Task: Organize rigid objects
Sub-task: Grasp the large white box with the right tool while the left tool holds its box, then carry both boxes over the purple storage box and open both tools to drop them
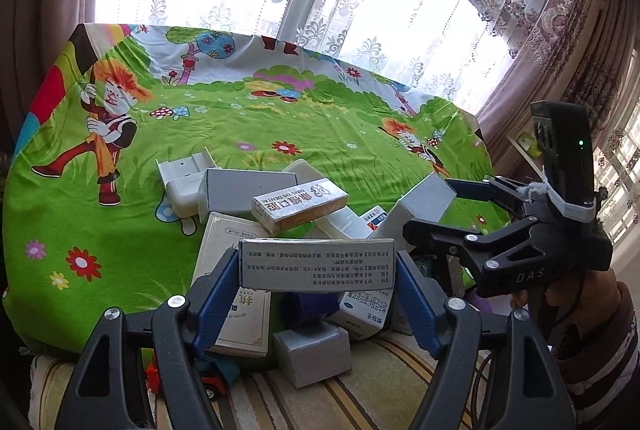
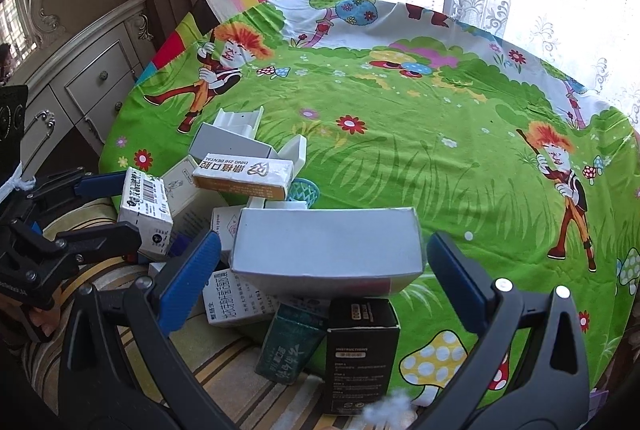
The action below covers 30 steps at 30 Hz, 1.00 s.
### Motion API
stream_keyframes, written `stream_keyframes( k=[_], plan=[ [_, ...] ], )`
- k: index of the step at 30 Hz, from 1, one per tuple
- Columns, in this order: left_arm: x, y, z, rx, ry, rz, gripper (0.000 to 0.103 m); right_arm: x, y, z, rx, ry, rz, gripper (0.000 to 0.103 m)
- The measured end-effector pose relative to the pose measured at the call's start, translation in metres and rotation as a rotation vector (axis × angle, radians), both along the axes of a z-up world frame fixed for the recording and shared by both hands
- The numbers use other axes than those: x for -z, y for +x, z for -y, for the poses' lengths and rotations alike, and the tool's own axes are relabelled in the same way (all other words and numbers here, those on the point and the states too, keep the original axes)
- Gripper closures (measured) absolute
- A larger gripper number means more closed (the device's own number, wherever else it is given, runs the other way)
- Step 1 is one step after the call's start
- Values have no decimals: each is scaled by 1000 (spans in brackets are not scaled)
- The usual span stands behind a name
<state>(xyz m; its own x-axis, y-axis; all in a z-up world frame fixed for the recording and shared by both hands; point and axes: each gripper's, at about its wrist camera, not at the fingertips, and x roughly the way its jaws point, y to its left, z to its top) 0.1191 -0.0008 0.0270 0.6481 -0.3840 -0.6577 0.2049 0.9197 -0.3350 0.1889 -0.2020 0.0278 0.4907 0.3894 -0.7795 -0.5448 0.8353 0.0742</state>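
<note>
A heap of small cardboard boxes lies at the near edge of a round table with a cartoon cloth (image 1: 280, 118). My left gripper (image 1: 318, 266) is shut on a grey box with printed text (image 1: 318, 264), held above the heap; it also shows in the right wrist view (image 2: 146, 210). My right gripper (image 2: 324, 266) is open, its blue fingers (image 2: 192, 270) on either side of a plain grey box (image 2: 328, 244) with small gaps. A yellow-and-white dental box (image 1: 300, 204) tops the heap, also in the right wrist view (image 2: 244, 176).
A black box (image 2: 362, 346) and a dark green box (image 2: 290, 346) stand at the near edge. A cream flat box (image 1: 236, 294) and a grey cube (image 1: 312, 352) lie below the left gripper. A striped seat (image 1: 360, 390) lies underneath. A white dresser (image 2: 88, 78) stands left.
</note>
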Motion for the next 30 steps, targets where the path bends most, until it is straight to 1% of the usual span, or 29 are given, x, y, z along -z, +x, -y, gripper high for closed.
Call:
stream_keyframes(
  k=[3, 5, 6, 12, 16, 21, 30],
  plan=[
    [-2, -2, 2, 1, 9, 7, 27, 3, 2, 1, 29, -7, 1, 0],
    [-3, -3, 4, 1, 13, 13, 27, 2, 1, 2, 39, -15, 17, 5],
    [-4, -3, 5, 0, 15, 15, 27, 1, 1, 3, 44, -18, 21, 11],
    [-10, -9, 9, -15, 23, 33, 27, -14, -3, 14, 95, 36, 78, 11],
    [-17, -15, 14, -15, 20, 44, 27, -31, -10, 36, 173, 86, 114, 11],
    [-24, -22, 27, 8, 10, 53, 27, -46, -31, 68, 265, 89, 143, 11],
    [-32, -41, 80, 120, 14, 55, 27, -45, -80, 131, 395, 65, 123, 11]
  ],
)
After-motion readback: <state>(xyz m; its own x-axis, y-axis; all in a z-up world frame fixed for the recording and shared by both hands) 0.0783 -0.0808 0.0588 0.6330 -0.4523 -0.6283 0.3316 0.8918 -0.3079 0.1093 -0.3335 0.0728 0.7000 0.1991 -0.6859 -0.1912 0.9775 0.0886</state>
